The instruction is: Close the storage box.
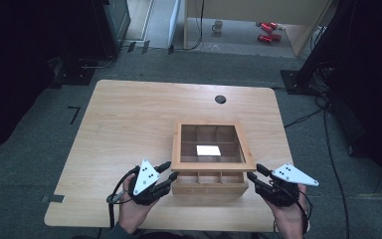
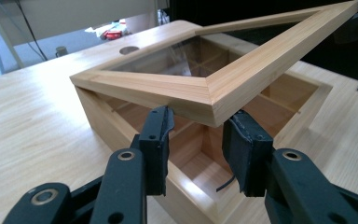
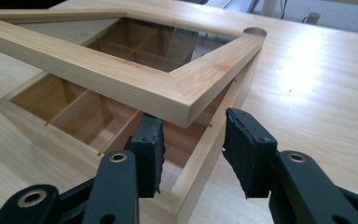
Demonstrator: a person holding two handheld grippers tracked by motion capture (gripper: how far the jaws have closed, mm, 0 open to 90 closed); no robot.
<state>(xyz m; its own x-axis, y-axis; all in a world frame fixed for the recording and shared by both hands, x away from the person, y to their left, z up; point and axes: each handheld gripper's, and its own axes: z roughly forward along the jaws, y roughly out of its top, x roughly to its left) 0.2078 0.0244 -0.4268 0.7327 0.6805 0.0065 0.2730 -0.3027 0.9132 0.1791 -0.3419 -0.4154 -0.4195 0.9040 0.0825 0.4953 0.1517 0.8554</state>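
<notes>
A pale wooden surface (image 1: 129, 114) stands on grey carpet, with a dark round hole (image 1: 220, 99) toward its upper right. Just right of centre sits a wooden compartment box (image 1: 209, 183), its glass-paned lid (image 1: 214, 166) tilted up at the near edge. At lower left, the left gripper (image 1: 168, 174) reaches the lid's near left corner; its fingers (image 2: 156, 140) stand partly open just under that corner, one on each side, neither pad pressing it. At lower right, the right gripper (image 1: 254, 173) meets the opposite corner; its fingers (image 3: 249, 149) are at their narrowest gap, straddling the box's wall below the lid.
</notes>
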